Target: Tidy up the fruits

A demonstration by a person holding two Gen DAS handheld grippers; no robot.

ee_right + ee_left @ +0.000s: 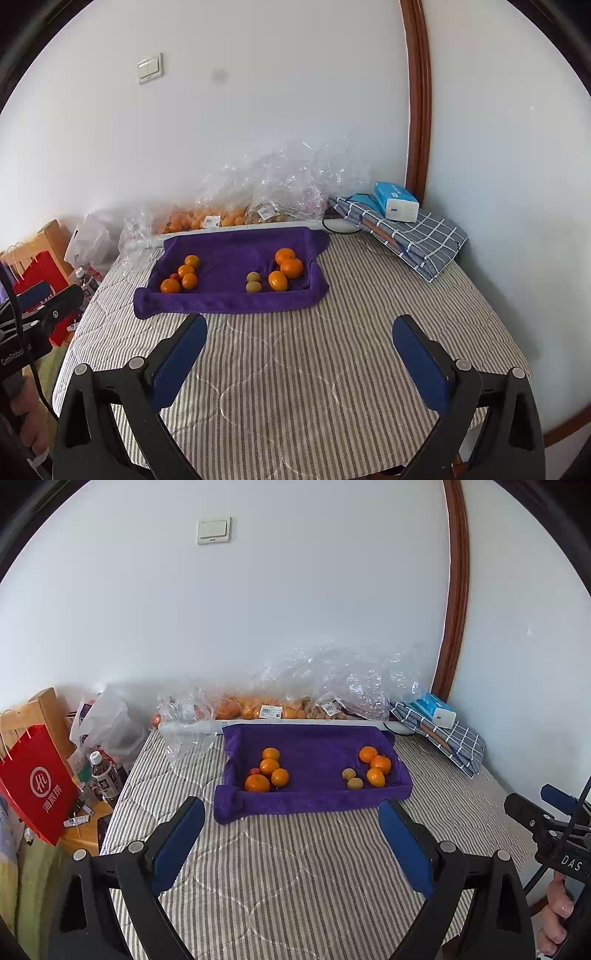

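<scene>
A purple towel [314, 797] [221, 301] folded like a tray lies on the striped bed. On its left is a group of oranges [269, 766] [185, 270] with a small red fruit [254, 771]. On its right are three oranges [380, 764] [291, 267] and two small yellow-green fruits [354, 783] [253, 286]. My left gripper [291, 808] is open and empty, hovering in front of the towel. My right gripper [301, 325] is open and empty, in front of the towel's right end.
Clear plastic bags of oranges [255, 709] [207, 218] lie against the wall behind the towel. A folded checked cloth [454, 738] [417, 236] with a blue box [395, 201] sits at the back right. A red bag [37, 782] and bottles [105, 775] stand left of the bed.
</scene>
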